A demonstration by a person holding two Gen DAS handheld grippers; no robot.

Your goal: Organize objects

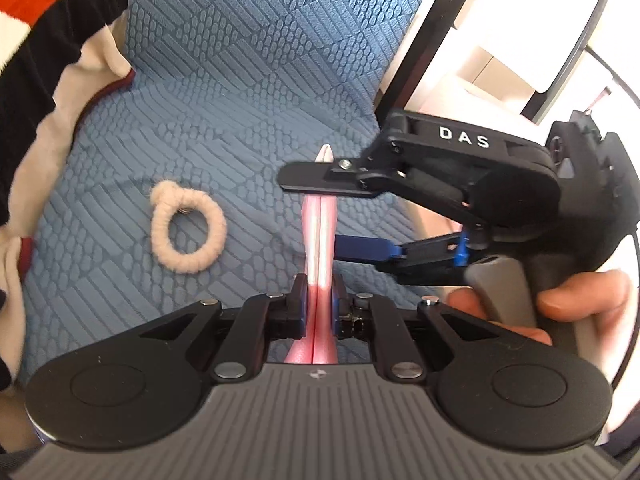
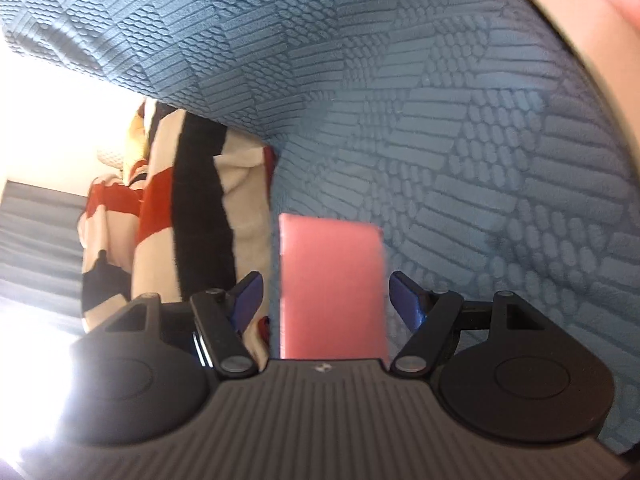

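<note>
A flat pink case (image 1: pixel 321 224) stands on edge over the blue textured bedcover (image 1: pixel 240 80). My left gripper (image 1: pixel 318 300) is shut on its near end, pads pressing both faces. In the right wrist view the pink case (image 2: pixel 330 248) shows its broad face between the blue pads of my right gripper (image 2: pixel 326 280), which is open with a gap on each side. From the left wrist view my right gripper (image 1: pixel 310 212) comes in from the right and straddles the case's middle, one finger beyond it, one nearer. A beige knitted hair tie (image 1: pixel 188 228) lies on the cover to the left.
A red, black and white striped blanket (image 1: pixel 40 60) is bunched along the left edge, and the same blanket (image 2: pixel 192 208) appears at the left of the right wrist view. A person's hand (image 1: pixel 580 296) holds the right gripper's handle. A dark bed frame edge (image 1: pixel 420 40) runs at the right.
</note>
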